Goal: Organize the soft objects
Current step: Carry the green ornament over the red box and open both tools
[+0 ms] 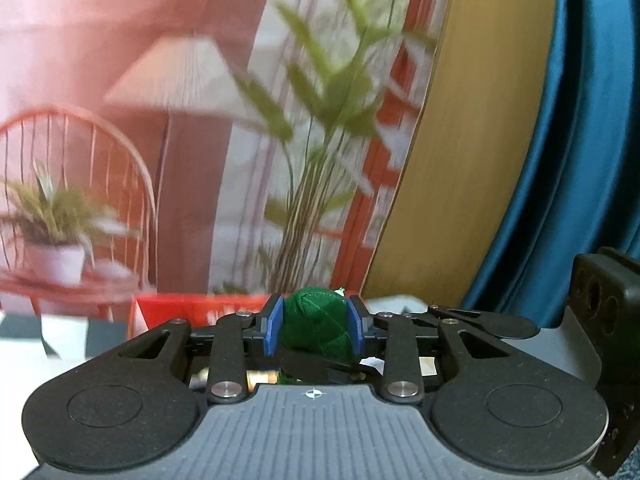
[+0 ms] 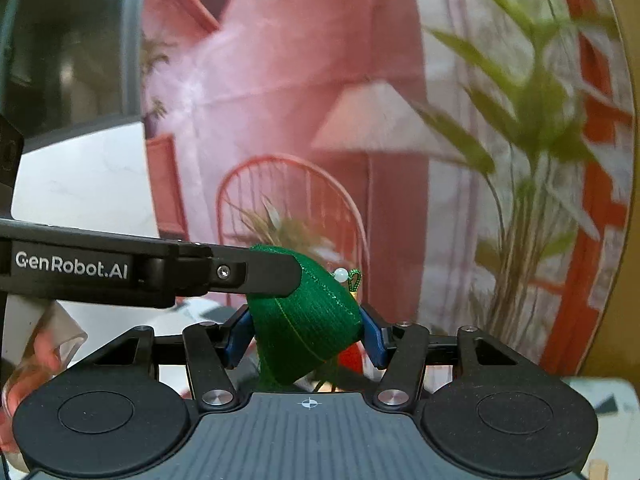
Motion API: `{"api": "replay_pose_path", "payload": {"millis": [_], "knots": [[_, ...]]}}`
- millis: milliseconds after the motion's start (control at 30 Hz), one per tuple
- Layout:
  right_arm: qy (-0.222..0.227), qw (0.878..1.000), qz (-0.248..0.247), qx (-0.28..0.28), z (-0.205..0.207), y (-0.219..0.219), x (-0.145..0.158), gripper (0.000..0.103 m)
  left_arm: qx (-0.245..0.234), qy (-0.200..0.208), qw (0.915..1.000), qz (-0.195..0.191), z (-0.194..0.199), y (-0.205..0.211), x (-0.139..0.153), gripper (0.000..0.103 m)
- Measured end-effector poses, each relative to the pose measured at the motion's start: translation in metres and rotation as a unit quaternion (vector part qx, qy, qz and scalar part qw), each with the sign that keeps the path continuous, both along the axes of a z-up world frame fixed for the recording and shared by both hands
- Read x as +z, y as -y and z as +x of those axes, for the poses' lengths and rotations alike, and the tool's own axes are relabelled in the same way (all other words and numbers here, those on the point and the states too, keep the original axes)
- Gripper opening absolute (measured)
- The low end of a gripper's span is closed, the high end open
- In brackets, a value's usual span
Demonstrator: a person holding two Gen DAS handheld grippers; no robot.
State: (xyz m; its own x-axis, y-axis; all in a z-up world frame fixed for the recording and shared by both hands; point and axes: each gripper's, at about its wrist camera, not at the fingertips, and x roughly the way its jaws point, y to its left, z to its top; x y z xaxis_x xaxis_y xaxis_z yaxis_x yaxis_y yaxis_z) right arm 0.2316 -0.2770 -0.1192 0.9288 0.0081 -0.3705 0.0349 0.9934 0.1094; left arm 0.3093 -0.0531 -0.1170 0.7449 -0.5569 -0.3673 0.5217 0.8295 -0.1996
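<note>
Between both sets of blue pads, clamped together, the green thread-wrapped soft pouch (image 2: 306,328) is being held by the left gripper (image 1: 315,330) and the right gripper (image 2: 306,336), so tearing is being risked if they are pulled apart.

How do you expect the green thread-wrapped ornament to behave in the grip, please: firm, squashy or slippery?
The green thread-wrapped ornament probably gives a little yet keeps its faceted shape, since its edges stay crisp where the left claw pinches it. The wound thread looks grippy, so slipping seems unlikely. Its small bead and loop look delicate and might snag on the right claw.
</note>
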Motion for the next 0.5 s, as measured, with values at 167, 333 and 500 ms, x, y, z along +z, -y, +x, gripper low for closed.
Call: {"api": "replay_pose_path", "payload": {"millis": [167, 333, 500], "knots": [[-0.056, 0.998, 0.017, -0.026, 0.005, 0.01, -0.036, 0.054, 0.022, -0.034, 0.9988, 0.029, 0.013, 0.003, -0.026, 0.038], [-0.093, 0.993, 0.041, -0.06, 0.003, 0.026, -0.059, 0.054, 0.048, -0.044, 0.9968, 0.045, 0.021, -0.007, -0.035, 0.051], [-0.119, 0.988, 0.061, -0.076, 0.001, 0.038, -0.073, 0.056, 0.068, -0.044, 0.9951, 0.057, 0.023, -0.015, -0.034, 0.062]]}}
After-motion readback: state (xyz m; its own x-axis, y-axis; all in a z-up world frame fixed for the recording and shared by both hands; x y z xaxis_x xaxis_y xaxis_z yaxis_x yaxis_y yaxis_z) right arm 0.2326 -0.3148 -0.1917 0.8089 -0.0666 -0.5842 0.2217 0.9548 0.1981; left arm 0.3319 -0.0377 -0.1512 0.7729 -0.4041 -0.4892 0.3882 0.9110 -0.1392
